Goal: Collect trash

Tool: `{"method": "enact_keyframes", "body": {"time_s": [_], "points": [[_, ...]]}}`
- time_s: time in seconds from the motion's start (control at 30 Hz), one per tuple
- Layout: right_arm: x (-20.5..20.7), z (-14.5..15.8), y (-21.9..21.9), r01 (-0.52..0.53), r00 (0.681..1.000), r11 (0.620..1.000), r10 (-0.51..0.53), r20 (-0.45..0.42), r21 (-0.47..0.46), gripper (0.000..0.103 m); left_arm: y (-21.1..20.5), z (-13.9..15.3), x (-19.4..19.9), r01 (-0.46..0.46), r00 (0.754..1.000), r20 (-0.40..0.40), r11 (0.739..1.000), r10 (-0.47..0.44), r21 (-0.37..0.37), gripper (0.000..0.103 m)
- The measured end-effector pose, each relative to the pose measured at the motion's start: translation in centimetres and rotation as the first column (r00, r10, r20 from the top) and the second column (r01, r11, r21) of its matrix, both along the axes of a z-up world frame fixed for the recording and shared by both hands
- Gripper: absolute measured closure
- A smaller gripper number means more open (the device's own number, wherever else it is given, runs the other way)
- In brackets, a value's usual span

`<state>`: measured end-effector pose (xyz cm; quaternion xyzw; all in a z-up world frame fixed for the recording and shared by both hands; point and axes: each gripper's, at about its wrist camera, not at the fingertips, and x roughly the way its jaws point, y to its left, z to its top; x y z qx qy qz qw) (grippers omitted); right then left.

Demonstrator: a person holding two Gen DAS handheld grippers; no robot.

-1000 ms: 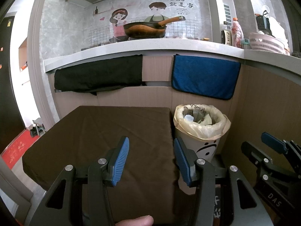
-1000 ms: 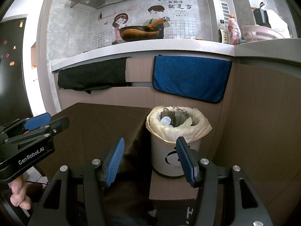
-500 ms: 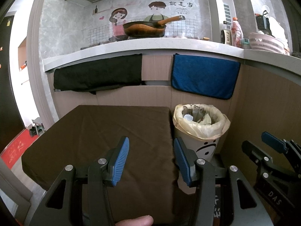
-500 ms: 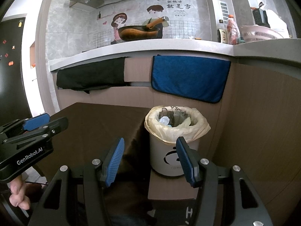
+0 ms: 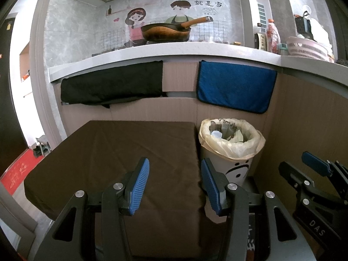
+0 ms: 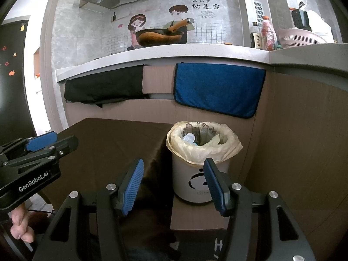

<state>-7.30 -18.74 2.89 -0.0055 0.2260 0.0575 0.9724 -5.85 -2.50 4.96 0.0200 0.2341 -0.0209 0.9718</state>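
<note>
Both the left gripper [image 5: 175,184] and right gripper [image 6: 174,184] hang released, nothing between their blue pads. The left gripper's side reads "GenRobot.AI"; the right's reads "DAS". The white, bag-lined round trash bin [image 6: 195,180] holding crumpled trash [image 6: 189,138] stands beside the brown cloth-covered surface [image 5: 108,152].

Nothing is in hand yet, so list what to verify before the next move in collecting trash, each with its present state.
1. Left tongs open, nothing between the pads: ok.
2. Right tongs open, nothing held: ok.
3. Trash bin upright beside the brown-covered table: ok.
4. Bin liner folded over the rim, mouth open: ok.
5. Room left in the bin: cannot tell; some trash already lies inside.
6. Loose trash to pick up on the table: not ok, none visible.
</note>
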Motion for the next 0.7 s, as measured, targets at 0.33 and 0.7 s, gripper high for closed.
{"method": "enact_keyframes", "body": {"time_s": [0.33,0.7], "points": [[0.09,-0.07,-0.15,0.000,1.000,1.000,0.000,0.001,-0.002,0.048,-0.17,-0.02,-0.04,0.000,1.000,-0.001,1.000,0.000,0.000,0.052],[0.29,-0.14,-0.28,-0.004,1.000,1.000,0.004,-0.002,-0.001,0.048,0.31,-0.10,0.35,0.001,1.000,-0.021,1.000,-0.001,0.000,0.052]]}}
